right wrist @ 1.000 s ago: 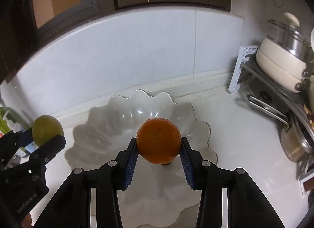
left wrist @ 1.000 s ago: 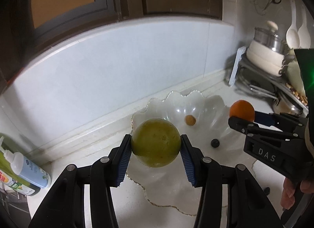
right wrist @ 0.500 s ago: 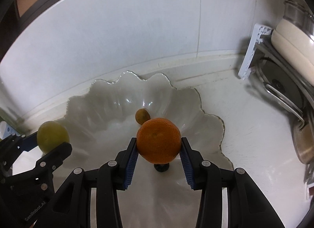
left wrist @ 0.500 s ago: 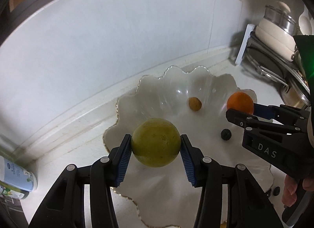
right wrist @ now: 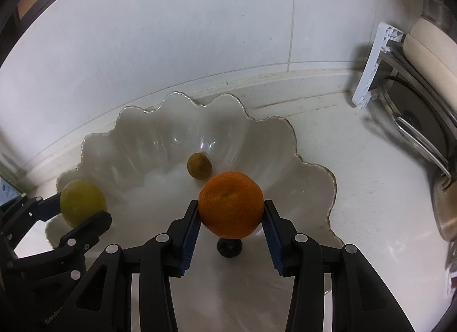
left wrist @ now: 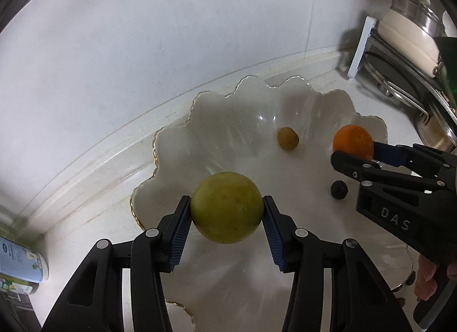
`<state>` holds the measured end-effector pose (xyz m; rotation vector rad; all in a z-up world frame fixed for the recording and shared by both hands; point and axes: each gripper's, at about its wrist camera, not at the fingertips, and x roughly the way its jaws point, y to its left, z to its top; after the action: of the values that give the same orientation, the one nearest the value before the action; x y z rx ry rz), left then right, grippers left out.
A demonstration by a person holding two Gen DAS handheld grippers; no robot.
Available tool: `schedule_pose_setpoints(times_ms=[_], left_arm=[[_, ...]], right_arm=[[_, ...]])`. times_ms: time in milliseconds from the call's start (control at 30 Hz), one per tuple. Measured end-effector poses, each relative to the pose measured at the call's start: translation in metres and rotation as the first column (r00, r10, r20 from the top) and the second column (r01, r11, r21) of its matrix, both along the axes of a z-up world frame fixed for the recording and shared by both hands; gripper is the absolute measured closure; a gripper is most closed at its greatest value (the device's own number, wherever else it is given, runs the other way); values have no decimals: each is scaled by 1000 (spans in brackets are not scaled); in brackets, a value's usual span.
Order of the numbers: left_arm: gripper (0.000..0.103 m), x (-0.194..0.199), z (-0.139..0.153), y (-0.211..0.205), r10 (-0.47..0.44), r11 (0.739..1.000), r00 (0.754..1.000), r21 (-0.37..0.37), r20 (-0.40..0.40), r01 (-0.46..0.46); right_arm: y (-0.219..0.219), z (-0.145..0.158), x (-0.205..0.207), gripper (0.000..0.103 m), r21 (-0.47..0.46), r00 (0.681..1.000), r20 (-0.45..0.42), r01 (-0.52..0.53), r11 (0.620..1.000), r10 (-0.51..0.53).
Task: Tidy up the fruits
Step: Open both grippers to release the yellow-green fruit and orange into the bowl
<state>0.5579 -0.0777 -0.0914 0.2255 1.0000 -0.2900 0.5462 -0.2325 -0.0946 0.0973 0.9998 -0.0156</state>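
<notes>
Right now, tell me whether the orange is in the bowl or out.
Out: the orange is clamped in the right gripper, above the scalloped glass bowl.

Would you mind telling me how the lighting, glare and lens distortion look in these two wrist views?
Left wrist view: dim, greyish light; glare glints inside the scalloped glass bowl; fisheye bends the counter edge; the green fruit is sharp. Right wrist view: similar glints on the bowl's far wall; the orange is crisp, while the pots at the right edge smear and the corners go black.
</notes>
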Motion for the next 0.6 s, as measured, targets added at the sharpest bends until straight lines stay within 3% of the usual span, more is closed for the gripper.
schedule_pose_setpoints(times_ms=[33,100,133,267,600], left_arm=[[52,0,0,1,3,1000,1000,-4,-1,-3],[39,-2,5,2,13,1000,1000,0,28,-13],[37,-3,8,1,12,1000,999,6,48,-12],[37,-8,21,3,29,999,995,27,94,-31],[37,-35,58,8,37,999,986,-35,163,-32]], right_arm=[[0,0,-1,58,1,1000,-2,2,1000,-2],[-1,0,-2,55,7,1000,-8,12,1000,-12],[-1,1,-3,48,12,1000,-1,14,1000,-14],[-2,12,-9,46,-1,999,29,25,1000,-25],[-4,51,-46,46,-9,991,128,35,999,-33]])
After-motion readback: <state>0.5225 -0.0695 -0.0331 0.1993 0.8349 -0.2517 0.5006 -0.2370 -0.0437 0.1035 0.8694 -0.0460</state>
